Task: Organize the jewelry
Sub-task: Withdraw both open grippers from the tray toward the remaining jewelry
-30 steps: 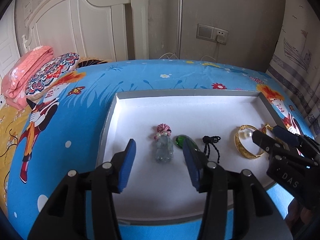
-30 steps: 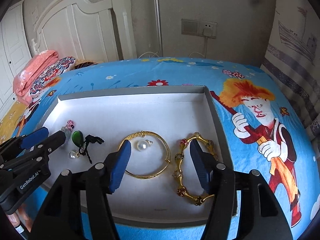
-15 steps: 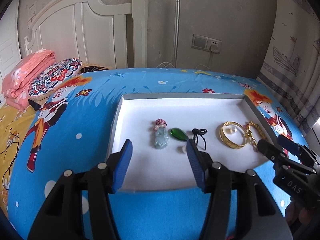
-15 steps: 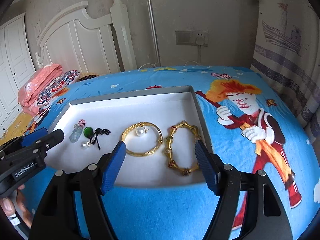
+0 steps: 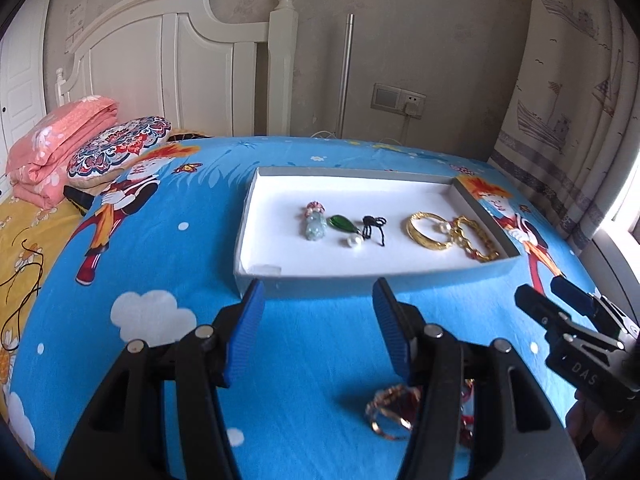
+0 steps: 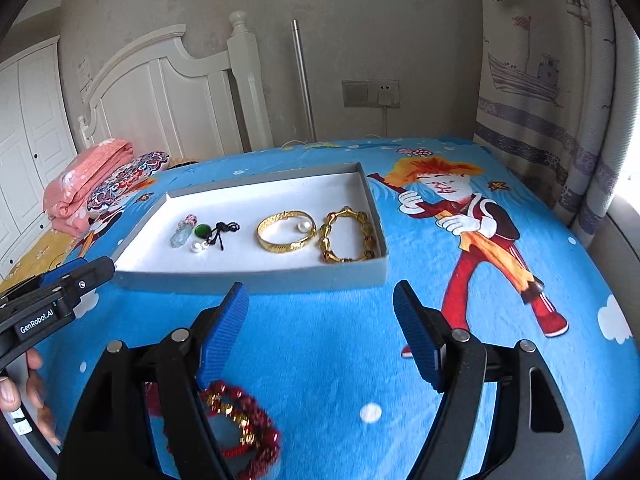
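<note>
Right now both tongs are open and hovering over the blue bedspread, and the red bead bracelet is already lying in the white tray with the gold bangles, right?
Not quite. The red bead bracelet lies on the blue bedspread, outside the white tray; the right wrist view shows it beneath the right tongs. The left tongs are open too, and the gold bangles are in the tray.

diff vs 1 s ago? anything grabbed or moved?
Both grippers, left and right, pulled back from over the tray, jaws open and empty. That brings a red bracelet on the bedspread into view. Jewelry in the tray hasn't moved.
</note>
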The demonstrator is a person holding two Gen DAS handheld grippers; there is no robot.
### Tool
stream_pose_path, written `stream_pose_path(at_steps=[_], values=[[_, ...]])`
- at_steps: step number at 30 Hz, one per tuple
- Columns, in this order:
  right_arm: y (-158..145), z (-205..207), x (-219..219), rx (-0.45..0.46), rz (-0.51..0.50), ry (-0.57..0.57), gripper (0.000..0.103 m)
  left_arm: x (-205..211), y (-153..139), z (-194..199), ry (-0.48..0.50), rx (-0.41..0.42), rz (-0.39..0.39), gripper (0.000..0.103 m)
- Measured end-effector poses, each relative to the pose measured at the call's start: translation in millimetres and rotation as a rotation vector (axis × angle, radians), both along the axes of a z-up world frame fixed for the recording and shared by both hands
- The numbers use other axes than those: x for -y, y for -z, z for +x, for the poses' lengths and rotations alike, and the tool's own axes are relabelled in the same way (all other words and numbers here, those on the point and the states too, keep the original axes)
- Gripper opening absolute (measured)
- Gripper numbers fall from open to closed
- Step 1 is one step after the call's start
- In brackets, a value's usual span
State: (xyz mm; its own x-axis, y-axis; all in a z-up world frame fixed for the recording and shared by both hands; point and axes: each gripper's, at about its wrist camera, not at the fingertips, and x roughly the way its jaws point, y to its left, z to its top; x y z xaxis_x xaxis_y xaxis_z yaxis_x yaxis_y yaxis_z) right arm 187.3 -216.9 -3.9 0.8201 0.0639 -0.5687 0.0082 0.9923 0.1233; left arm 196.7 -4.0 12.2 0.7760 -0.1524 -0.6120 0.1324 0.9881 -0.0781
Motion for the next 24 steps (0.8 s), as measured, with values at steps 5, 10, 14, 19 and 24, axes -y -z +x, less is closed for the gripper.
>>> stream_pose_path(at_steps=[5, 10, 14, 19, 24], values=[[10, -22, -6, -0.013, -0.012, -0.018, 0.07, 1, 2, -22, 0.01, 0.012, -0.003, 0.054], [15, -39, -5, -0.013, -0.014, -0.021, 0.07, 2, 5, -39, 0.02, 0.014, -0.006, 0.054], [19, -52, -4, -0.018, -0.003, -0.021, 0.07, 2, 12, -52, 0.031, 0.009, -0.012, 0.054], [25, -68, -8, -0.023, -0.015, -0.04, 0.07, 4, 24, -69, 0.06, 0.0, -0.018, 0.049], [36, -79, -15, -0.035, -0.024, -0.071, 0.07, 14, 39, -80, 0.151, -0.023, -0.054, 0.032]])
